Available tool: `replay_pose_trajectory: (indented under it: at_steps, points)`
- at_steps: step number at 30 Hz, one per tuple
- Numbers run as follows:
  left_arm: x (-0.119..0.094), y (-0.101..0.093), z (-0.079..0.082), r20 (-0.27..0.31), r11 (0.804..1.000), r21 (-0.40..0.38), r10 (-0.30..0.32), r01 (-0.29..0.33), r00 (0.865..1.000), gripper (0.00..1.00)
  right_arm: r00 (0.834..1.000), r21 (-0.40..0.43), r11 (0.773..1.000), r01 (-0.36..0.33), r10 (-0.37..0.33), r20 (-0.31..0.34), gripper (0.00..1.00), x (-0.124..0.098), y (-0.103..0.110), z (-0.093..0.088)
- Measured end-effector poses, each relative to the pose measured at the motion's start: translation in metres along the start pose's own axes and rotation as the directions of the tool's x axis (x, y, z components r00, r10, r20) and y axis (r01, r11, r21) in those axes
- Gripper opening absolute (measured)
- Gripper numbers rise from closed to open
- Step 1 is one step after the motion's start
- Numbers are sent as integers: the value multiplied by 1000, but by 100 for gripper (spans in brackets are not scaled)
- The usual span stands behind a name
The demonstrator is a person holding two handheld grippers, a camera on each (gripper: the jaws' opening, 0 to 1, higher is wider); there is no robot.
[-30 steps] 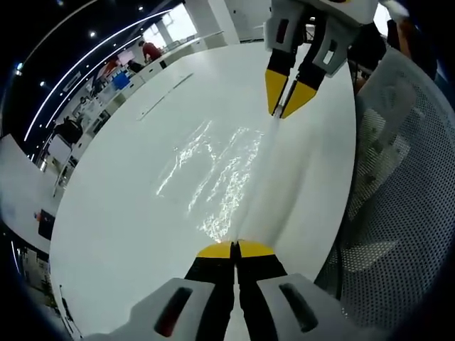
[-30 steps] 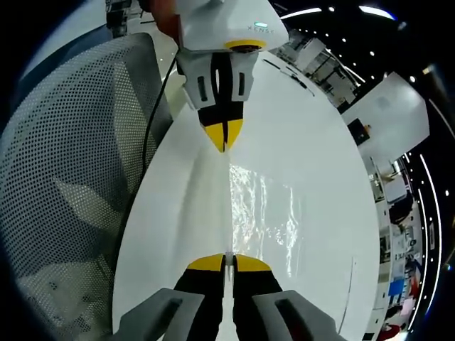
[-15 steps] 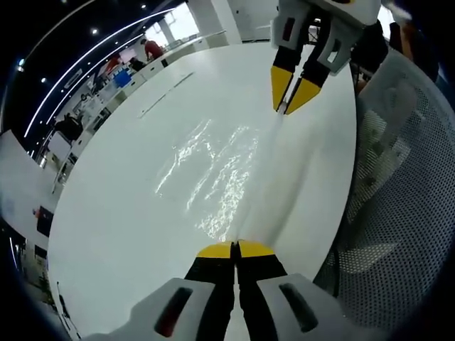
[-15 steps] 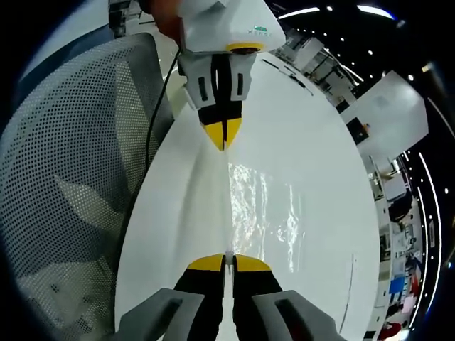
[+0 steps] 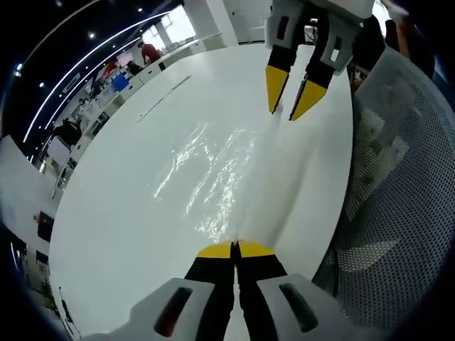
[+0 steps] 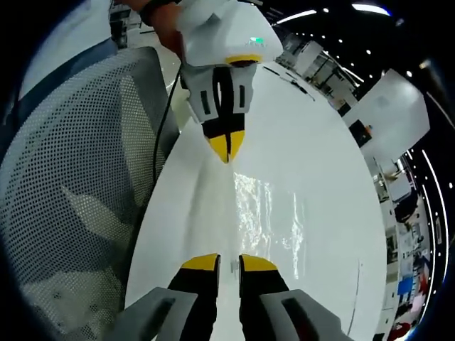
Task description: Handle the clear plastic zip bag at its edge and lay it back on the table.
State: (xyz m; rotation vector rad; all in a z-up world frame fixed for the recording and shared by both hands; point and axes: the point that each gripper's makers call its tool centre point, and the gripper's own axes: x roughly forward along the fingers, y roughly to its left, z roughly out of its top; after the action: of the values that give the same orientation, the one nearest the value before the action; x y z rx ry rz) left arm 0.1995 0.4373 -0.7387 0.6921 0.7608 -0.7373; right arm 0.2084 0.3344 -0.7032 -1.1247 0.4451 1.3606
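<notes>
Looking along the left gripper [image 5: 234, 249], its yellow-tipped jaws are pinched together on the near edge of the clear plastic zip bag [image 5: 224, 170], which lies crinkled on the white table [image 5: 121, 185]. At 12 o'clock the right gripper [image 5: 290, 94] stands with jaws parted.

From the right gripper [image 6: 227, 263], jaws apart, the bag [image 6: 263, 213] stretches toward 12 o'clock, where the left gripper [image 6: 227, 148] clamps it. A mesh chair [image 6: 71, 177] sits at 9 o'clock.

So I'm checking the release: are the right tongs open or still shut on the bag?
Open. The right tongs show a clear gap between the yellow tips, with the bag edge loose between them.
</notes>
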Motion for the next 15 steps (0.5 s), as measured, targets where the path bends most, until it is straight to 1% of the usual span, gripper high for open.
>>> replay_pose_trajectory:
  at_steps: [3, 8, 15]
  points:
    - [0, -6, 1, -5, 1000, 20, -8, 8, 1000, 0, 1000, 10, 1000, 10, -10, 24, 8, -3, -5, 8]
    - [4, -8, -1, -8, 999, 29, -15, 15, 1000, 0, 999, 31, 999, 17, -18, 32, 10, 0, -11, 12]
    - [3, -8, 0, -9, 999, 43, -12, 13, 1000, 0, 999, 24, 1000, 13, -14, 29, 10, 9, -12, 20]
